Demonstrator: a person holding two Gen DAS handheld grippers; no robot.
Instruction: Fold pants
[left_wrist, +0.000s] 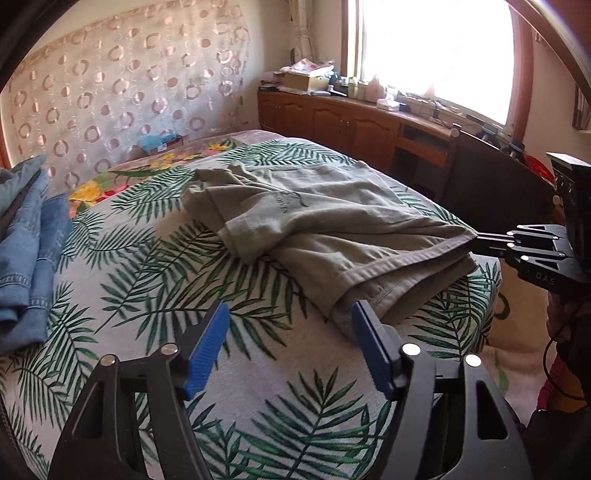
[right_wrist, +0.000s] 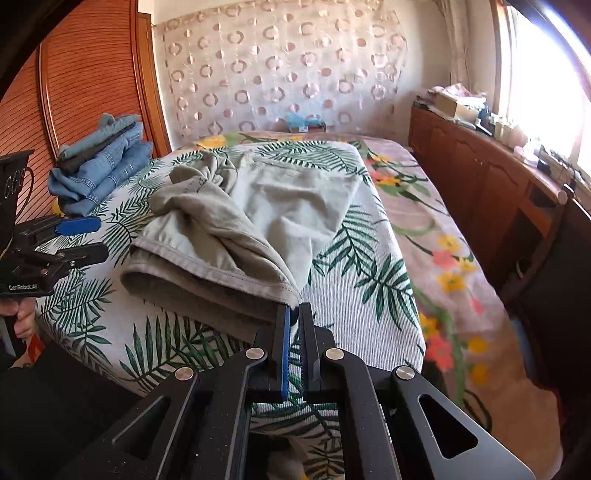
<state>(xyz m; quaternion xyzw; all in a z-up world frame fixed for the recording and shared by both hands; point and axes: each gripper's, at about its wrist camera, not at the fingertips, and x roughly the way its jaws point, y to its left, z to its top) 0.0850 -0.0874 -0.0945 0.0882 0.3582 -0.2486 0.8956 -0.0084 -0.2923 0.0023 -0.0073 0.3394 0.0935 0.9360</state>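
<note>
Grey-green pants (left_wrist: 332, 229) lie partly folded and bunched on the palm-leaf bedspread (left_wrist: 166, 295); they also show in the right wrist view (right_wrist: 236, 229). My right gripper (right_wrist: 294, 314) is shut on the near corner of the pants' hem, and in the left wrist view (left_wrist: 480, 240) it pinches the right corner. My left gripper (left_wrist: 290, 321) is open, its blue pads (left_wrist: 207, 350) spread just short of the pants' folded front edge. In the right wrist view the left gripper (right_wrist: 92, 240) is open at the left, beside the pants.
A stack of folded blue jeans (right_wrist: 99, 166) sits at the bed's far left, also seen in the left wrist view (left_wrist: 26, 240). A cluttered wooden cabinet (right_wrist: 480, 166) runs under the window on the right. A dark chair (left_wrist: 491, 184) stands by the bed.
</note>
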